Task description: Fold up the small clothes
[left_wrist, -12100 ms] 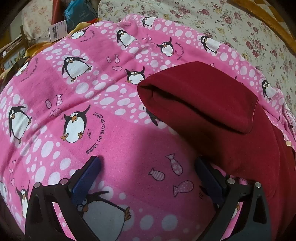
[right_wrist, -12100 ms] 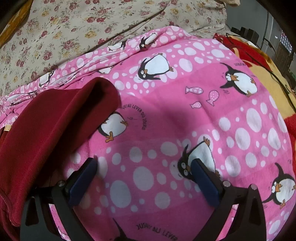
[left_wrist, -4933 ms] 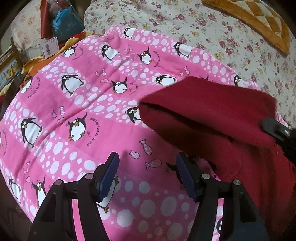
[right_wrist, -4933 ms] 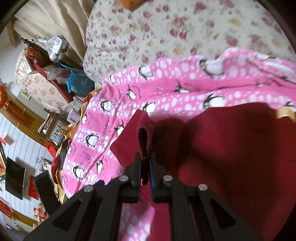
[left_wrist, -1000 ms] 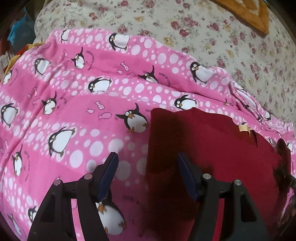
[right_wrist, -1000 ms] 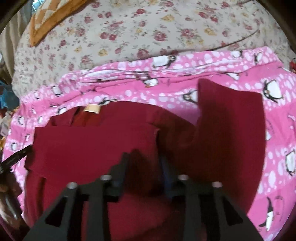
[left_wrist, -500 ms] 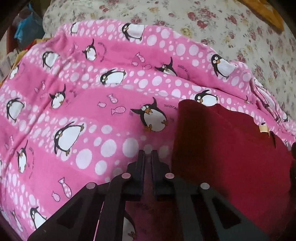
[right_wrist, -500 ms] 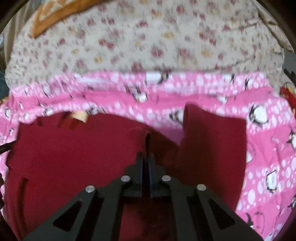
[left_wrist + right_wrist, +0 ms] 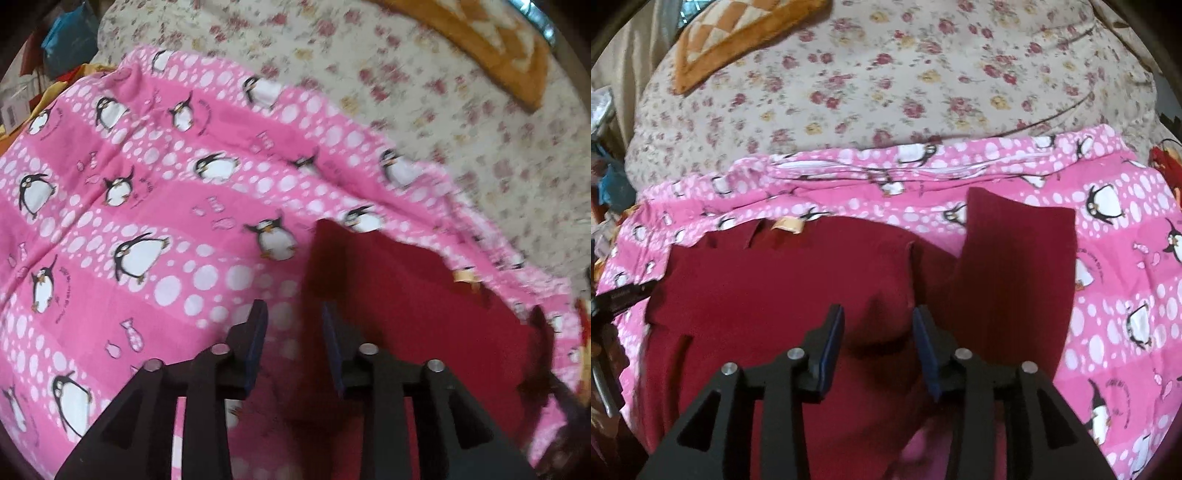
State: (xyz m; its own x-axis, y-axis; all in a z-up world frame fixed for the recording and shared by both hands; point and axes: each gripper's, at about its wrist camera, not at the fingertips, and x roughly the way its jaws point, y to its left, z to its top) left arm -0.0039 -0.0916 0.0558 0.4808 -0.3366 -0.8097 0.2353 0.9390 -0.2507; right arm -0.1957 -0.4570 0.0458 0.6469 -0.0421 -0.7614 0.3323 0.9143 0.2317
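Both tongs, left (image 9: 291, 334) and right (image 9: 877, 338), have just been opening and stand apart, empty, angled down over the dark red garment (image 9: 798, 291) on the pink penguin blanket (image 9: 155, 206) near the bed's floral edge; I fear the unfolded sleeve (image 9: 1015, 266) dragging loose

A red garment (image 9: 768, 295) lies on the pink penguin blanket (image 9: 147, 206).

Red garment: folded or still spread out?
Partly folded: red garment has one sleeve still lying out on the pink blanket.
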